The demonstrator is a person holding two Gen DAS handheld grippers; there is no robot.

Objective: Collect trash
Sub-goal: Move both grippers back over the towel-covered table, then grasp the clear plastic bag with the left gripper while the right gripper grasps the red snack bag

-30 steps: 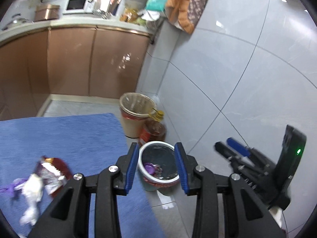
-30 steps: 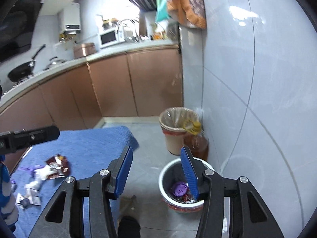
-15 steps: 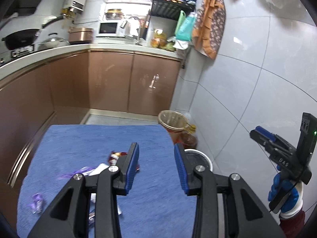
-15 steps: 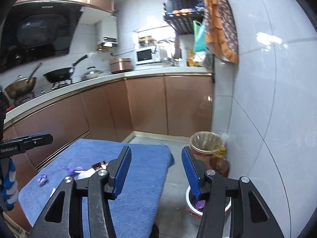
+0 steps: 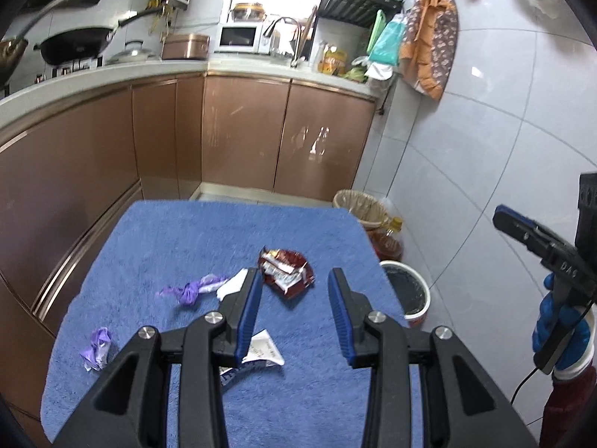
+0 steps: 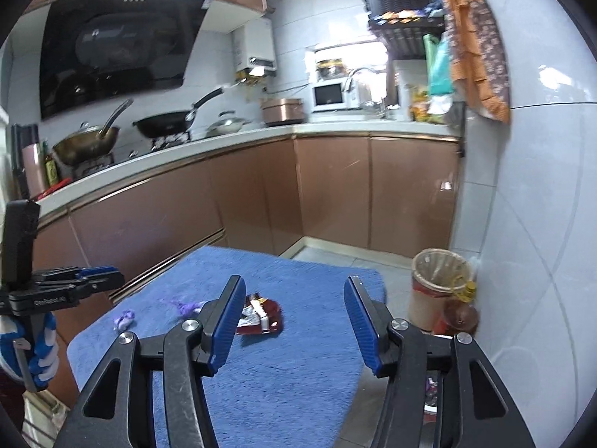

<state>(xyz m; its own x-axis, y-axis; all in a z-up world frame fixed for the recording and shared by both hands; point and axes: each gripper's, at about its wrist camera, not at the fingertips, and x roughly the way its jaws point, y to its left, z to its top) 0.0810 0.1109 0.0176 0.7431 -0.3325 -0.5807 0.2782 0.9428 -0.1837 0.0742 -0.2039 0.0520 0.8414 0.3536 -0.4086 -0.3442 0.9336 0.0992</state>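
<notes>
Trash lies on a table under a blue cloth (image 5: 186, 231): a red snack wrapper (image 5: 285, 268) (image 6: 261, 315), a twisted purple wrapper (image 5: 190, 289) (image 6: 186, 306), a crumpled purple wrapper (image 5: 97, 347) (image 6: 125, 317) and white paper scraps (image 5: 263, 349). My left gripper (image 5: 294, 274) (image 6: 78, 280) hovers above the near part of the cloth, open and empty, just short of the red wrapper. My right gripper (image 6: 293, 282) (image 5: 522, 231) hangs off the table's right side, open and empty. A white bin (image 5: 406, 291) with trash in it stands on the floor to the right of the table.
A lined beige trash can (image 5: 358, 212) (image 6: 436, 283) and an oil bottle (image 5: 388, 239) (image 6: 459, 313) stand by the tiled wall beyond the white bin. Brown kitchen cabinets (image 5: 242, 138) run behind and left of the table. Gloved hands (image 5: 559, 321) hold the grippers.
Both views have swung from the white floor bin up to the blue table. My left gripper moved from over the bin to over the cloth. The right gripper rose.
</notes>
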